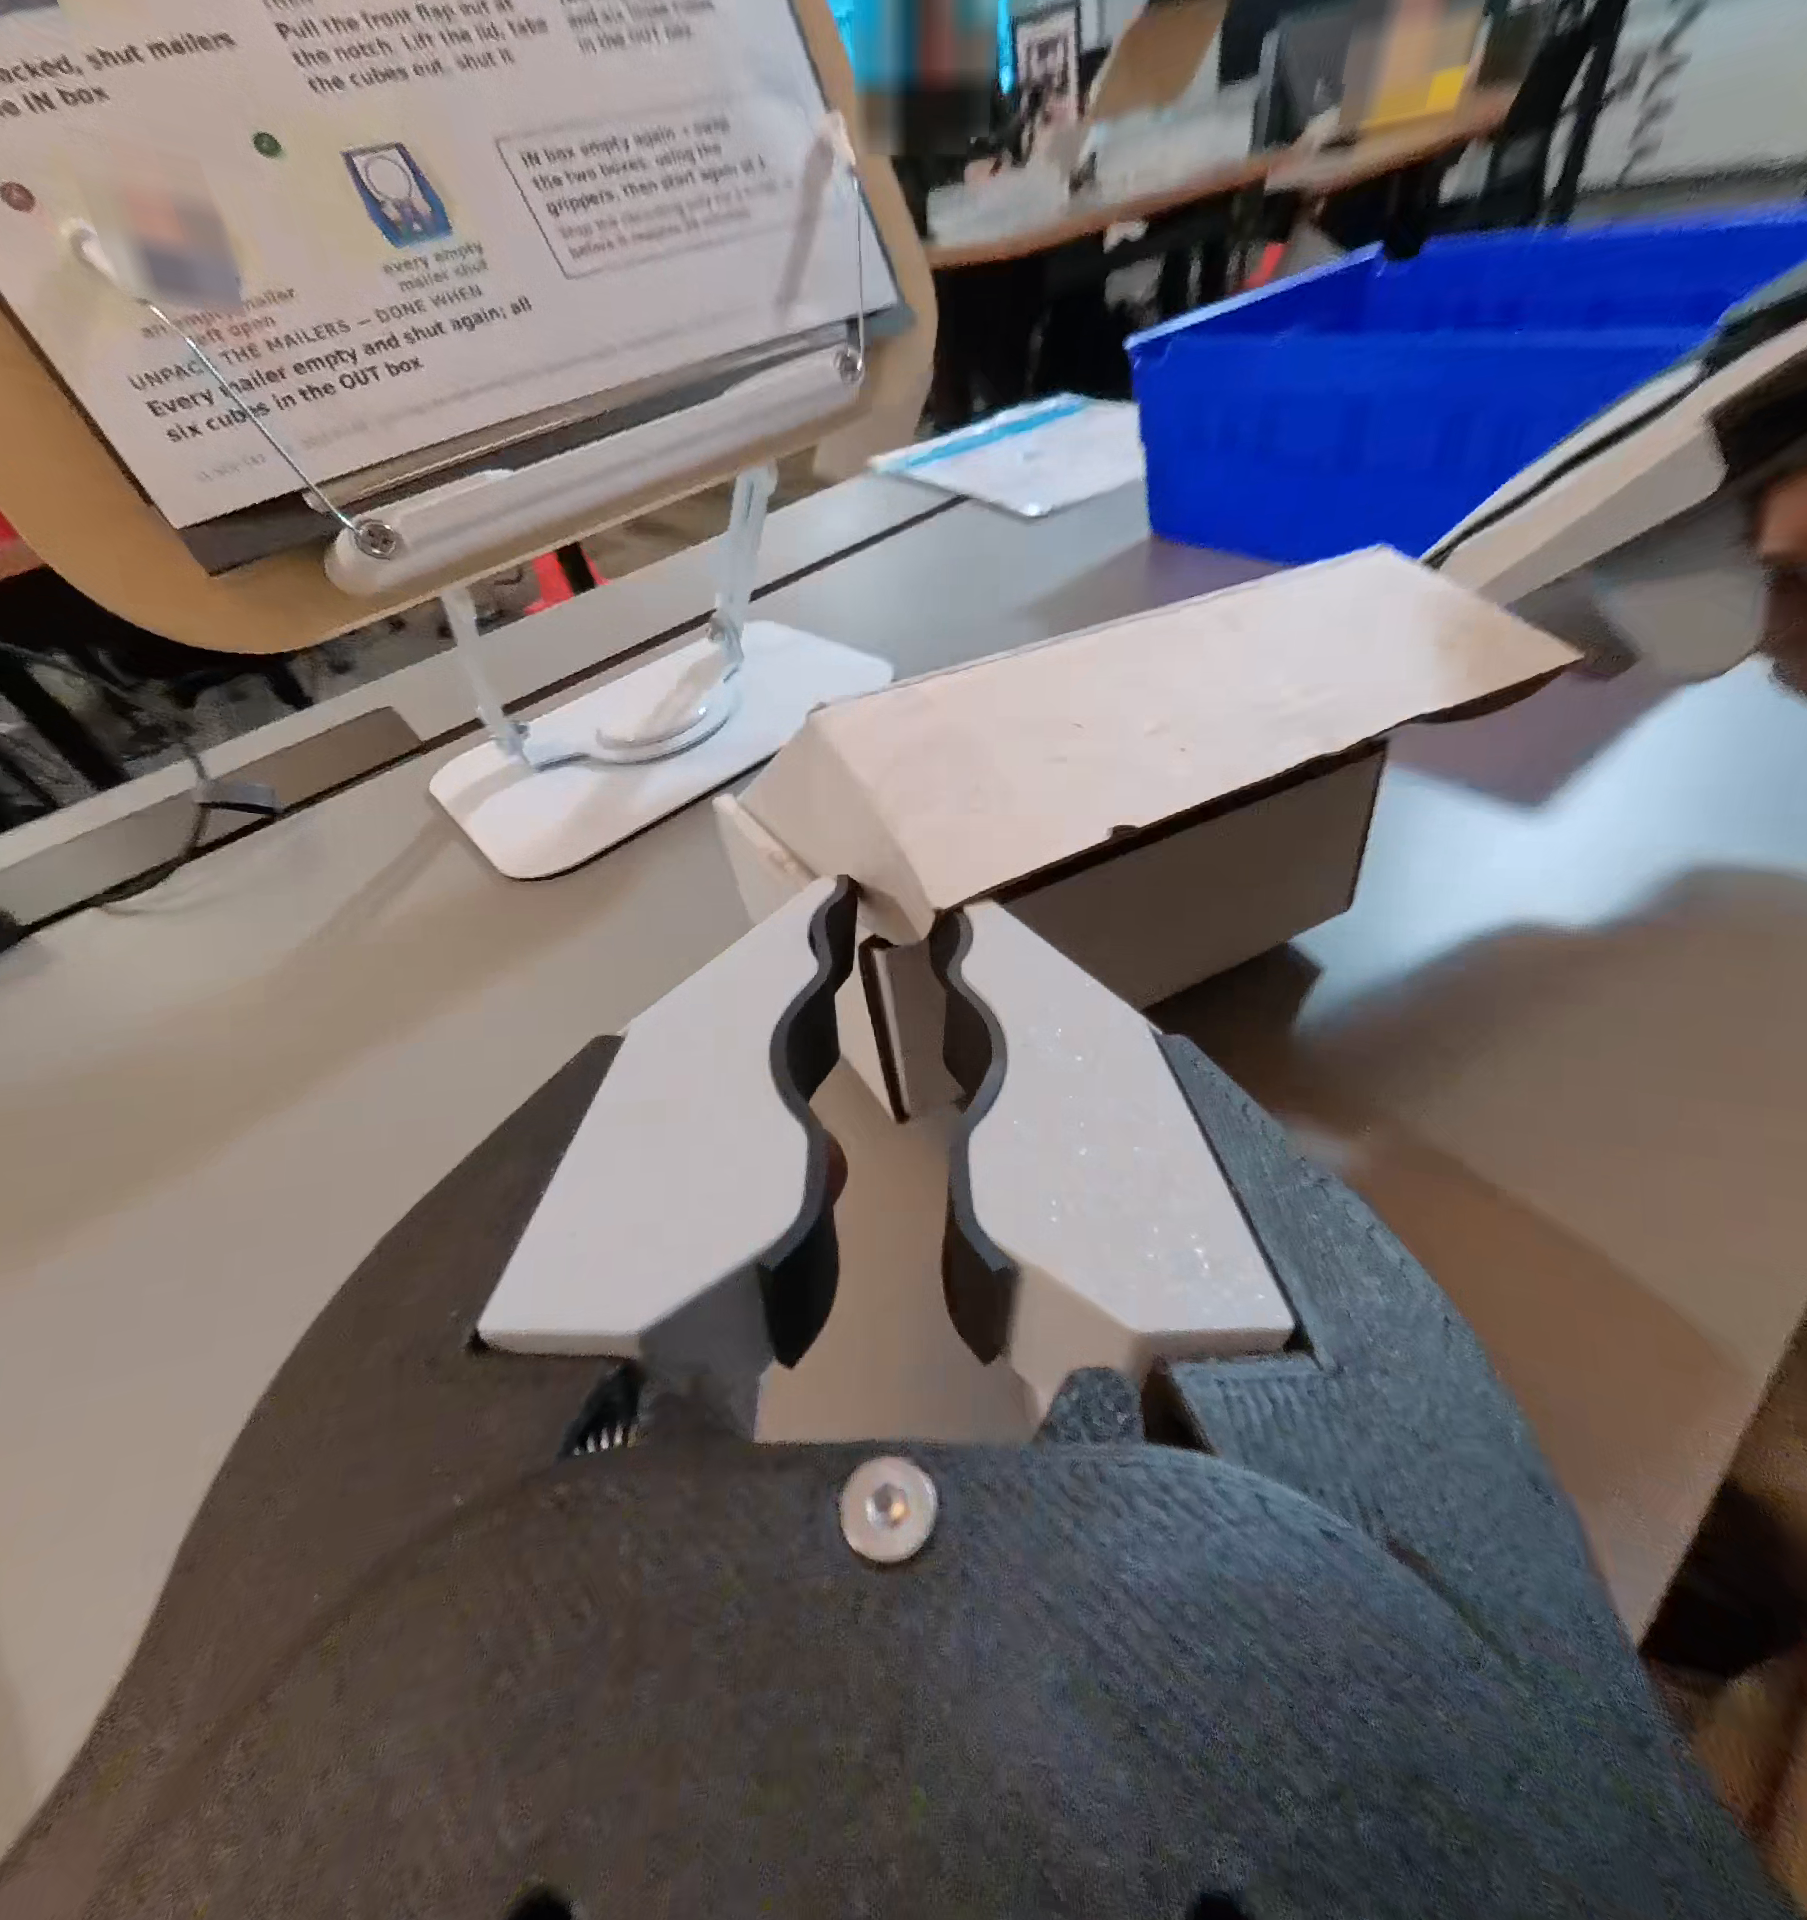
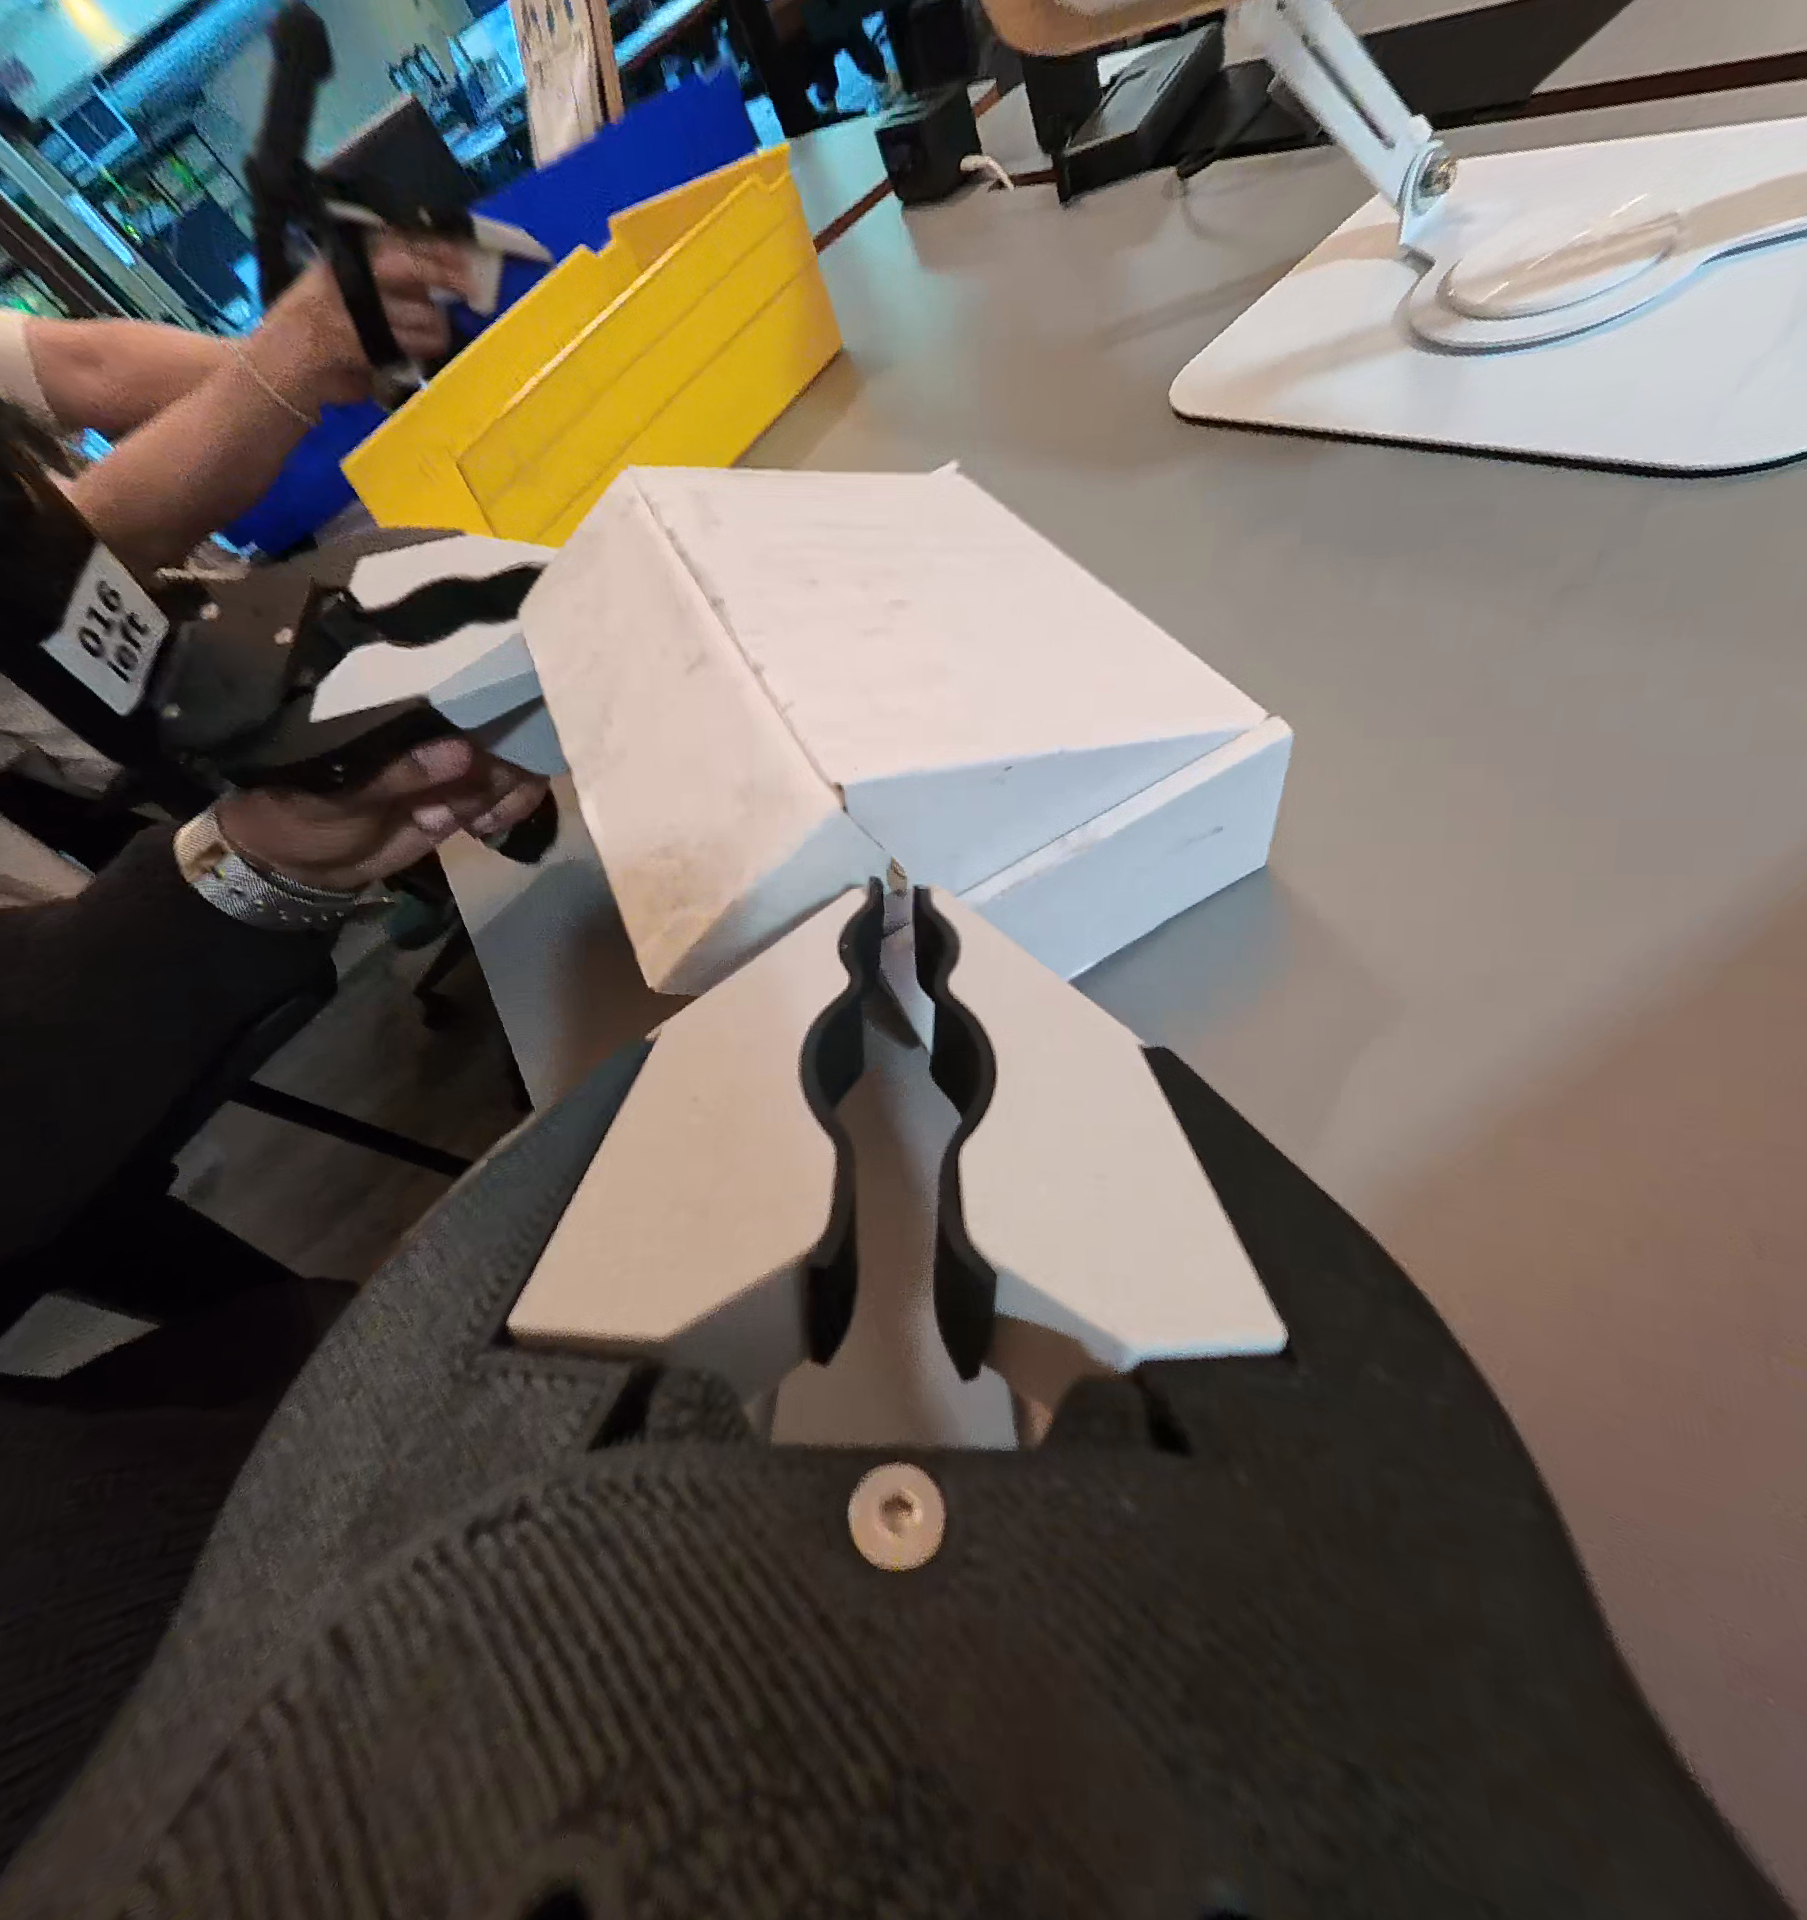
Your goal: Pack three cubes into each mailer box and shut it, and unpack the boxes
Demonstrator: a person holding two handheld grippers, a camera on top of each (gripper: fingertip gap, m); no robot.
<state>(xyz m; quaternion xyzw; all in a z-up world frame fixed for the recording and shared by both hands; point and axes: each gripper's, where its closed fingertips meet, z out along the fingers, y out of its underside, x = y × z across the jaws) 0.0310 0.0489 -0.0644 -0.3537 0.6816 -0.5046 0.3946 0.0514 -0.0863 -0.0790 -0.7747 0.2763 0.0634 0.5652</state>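
Left wrist view: left gripper [image 1: 894, 914] narrowed down, its fingertips pinching a white side flap at the near corner of the white mailer box [image 1: 1117, 769]. Box sits on the grey table [image 1: 203, 1091], lid raised a little above the dark inside of the base, front flap sticking out toward the right. Right gripper [image 1: 1647, 634] comes in from the right edge, blurred, touching the far end of that flap; its grip cannot be told from here. Blue bin [image 1: 1398, 416] stands behind the box. A stand with a printed instruction sheet [image 1: 442, 260] rises to the left, its white base plate [image 1: 660, 748] just beside the box. Right wrist view: right gripper [image 2: 899, 904] nearly closed, tips nipping the thin corner of the lid where the front flap folds down. Mailer box [image 2: 878, 644] in mid-table, lid tilted up on the near side. Left gripper [image 2: 525, 675] meets the box's left end, held by a hand [image 2: 379, 810] in a dark sleeve. Yellow bin [image 2: 650, 343] beyond the box, another blue bin behind it. A second person farther back holds another gripper [image 2: 390, 208]. No cubes visible in either view.
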